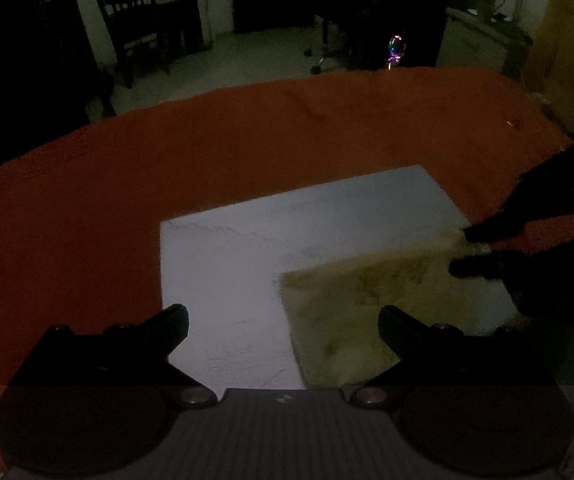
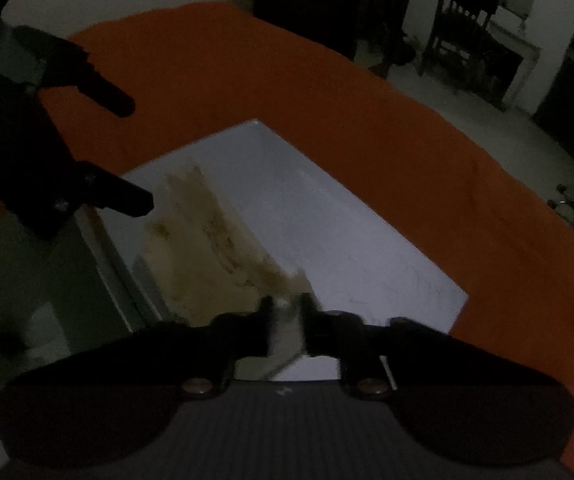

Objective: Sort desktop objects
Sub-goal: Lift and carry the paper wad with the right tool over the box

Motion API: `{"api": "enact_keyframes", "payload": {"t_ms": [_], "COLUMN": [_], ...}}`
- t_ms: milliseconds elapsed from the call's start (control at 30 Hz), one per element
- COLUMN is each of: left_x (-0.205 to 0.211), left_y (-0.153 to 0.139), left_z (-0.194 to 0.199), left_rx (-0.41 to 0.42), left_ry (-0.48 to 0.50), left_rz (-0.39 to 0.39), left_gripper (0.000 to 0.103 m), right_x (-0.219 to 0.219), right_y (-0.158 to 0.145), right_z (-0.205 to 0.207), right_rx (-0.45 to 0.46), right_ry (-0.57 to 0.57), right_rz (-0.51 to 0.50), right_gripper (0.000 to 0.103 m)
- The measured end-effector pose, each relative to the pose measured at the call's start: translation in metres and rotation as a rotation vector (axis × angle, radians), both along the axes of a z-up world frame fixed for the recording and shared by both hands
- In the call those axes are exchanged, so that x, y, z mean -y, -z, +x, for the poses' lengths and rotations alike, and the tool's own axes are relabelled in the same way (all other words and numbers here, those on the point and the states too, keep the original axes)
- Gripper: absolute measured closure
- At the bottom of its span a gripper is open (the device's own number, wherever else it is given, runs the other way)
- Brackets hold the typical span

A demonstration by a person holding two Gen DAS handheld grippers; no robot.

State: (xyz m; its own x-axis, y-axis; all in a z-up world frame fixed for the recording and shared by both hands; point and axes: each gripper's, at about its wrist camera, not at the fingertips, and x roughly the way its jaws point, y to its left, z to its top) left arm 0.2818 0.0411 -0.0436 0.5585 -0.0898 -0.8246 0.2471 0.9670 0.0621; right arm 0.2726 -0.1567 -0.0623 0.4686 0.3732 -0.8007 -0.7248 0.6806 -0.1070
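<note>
right hand-held gripper (image 2: 287,312) clamped on cloth (image 1: 367,304) corner | cloth lies on white sheet (image 1: 239,248), red table (image 1: 127,168) | left hand-held gripper (image 1: 283,320) spread, empty, we sit nearer its free edge

Cloth corner (image 2: 287,300) blurred between tongs

Light: dim all around me | floor (image 1: 271,52): pale, beyond my orange-covered table (image 1: 247,140) | dark wooden chair (image 1: 135,20): past the table's far left edge, against a pale wall | office chair (image 1: 327,40): right of the wooden chair
</note>
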Motion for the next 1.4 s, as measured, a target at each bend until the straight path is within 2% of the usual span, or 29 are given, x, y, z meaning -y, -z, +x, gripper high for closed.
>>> {"api": "enact_keyframes", "payload": {"t_ms": [33, 67, 100, 133, 267, 367, 633, 767, 800, 867, 900, 933, 967, 1033, 1100, 1200, 1300, 1400], "left_x": [0.001, 0.001, 0.002, 0.003, 0.000, 0.001, -0.002, -0.006, -0.007, -0.011, -0.014, -0.019, -0.024, -0.020, -0.012, -0.016, -0.016, -0.018], "left_y": [0.003, 0.006, 0.008, 0.010, 0.011, 0.017, 0.032, 0.033, 0.033, 0.033, 0.034, 0.038, 0.042, 0.040, 0.036, 0.024, 0.002, -0.028], "left_z": [0.001, 0.001, 0.001, 0.002, 0.004, 0.005, 0.006, 0.011, 0.014, 0.016, 0.018, 0.022, 0.027, 0.022, 0.018, 0.018, 0.017, 0.013], "left_rx": [-0.004, -0.008, -0.008, -0.007, 0.012, 0.001, -0.042, -0.043, -0.044, -0.042, -0.045, -0.103, -0.155, -0.114, -0.080, -0.062, -0.022, 0.003], "left_ry": [0.001, 0.008, 0.012, 0.016, 0.021, 0.011, -0.034, -0.052, -0.057, -0.071, -0.081, -0.099, -0.118, -0.139, -0.077, -0.083, -0.076, -0.072], "left_rz": [0.002, 0.008, 0.019, 0.029, 0.005, 0.018, 0.018, 0.015, 0.010, -0.027, -0.059, -0.128, -0.189, -0.146, -0.094, -0.139, -0.157, -0.185], "left_gripper": [0.000, 0.000, 0.000, 0.000, 0.000, 0.000, 0.000, 0.000, 0.000, 0.002, 0.041, 0.092, 0.095, 0.095, 0.095, 0.095, 0.095, 0.095], "right_x": [0.002, 0.005, 0.007, 0.010, 0.026, 0.034, 0.027, 0.014, 0.013, 0.012, 0.011, 0.010, 0.009, 0.008, 0.006, 0.004, 0.001, 0.008], "right_y": [-0.002, -0.004, -0.006, -0.008, -0.016, -0.015, -0.015, -0.011, -0.012, -0.015, -0.016, -0.017, -0.019, -0.021, -0.024, -0.028, -0.032, -0.055], "right_z": [0.000, 0.001, 0.001, 0.002, 0.025, 0.035, 0.037, 0.039, 0.039, 0.039, 0.039, 0.039, 0.039, 0.039, 0.040, 0.040, 0.040, 0.037], "right_rx": [0.006, 0.011, 0.017, 0.022, -0.127, -0.192, -0.239, -0.244, -0.236, -0.220, -0.213, -0.205, -0.197, -0.181, -0.166, -0.143, -0.119, -0.089], "right_ry": [0.020, 0.042, 0.063, 0.084, 0.231, 0.316, 0.326, 0.316, 0.315, 0.312, 0.311, 0.309, 0.308, 0.305, 0.302, 0.298, 0.294, 0.297], "right_rz": [0.009, 0.020, 0.031, 0.042, 0.189, 0.242, 0.237, 0.202, 0.198, 0.189, 0.185, 0.180, 0.176, 0.167, 0.158, 0.145, 0.132, 0.153], "right_gripper": [0.052, 0.043, 0.028, 0.020, 0.020, 0.020, 0.021, 0.022, 0.023, 0.034, 0.062, 0.098, 0.097, 0.098, 0.098, 0.098, 0.098, 0.098]}}
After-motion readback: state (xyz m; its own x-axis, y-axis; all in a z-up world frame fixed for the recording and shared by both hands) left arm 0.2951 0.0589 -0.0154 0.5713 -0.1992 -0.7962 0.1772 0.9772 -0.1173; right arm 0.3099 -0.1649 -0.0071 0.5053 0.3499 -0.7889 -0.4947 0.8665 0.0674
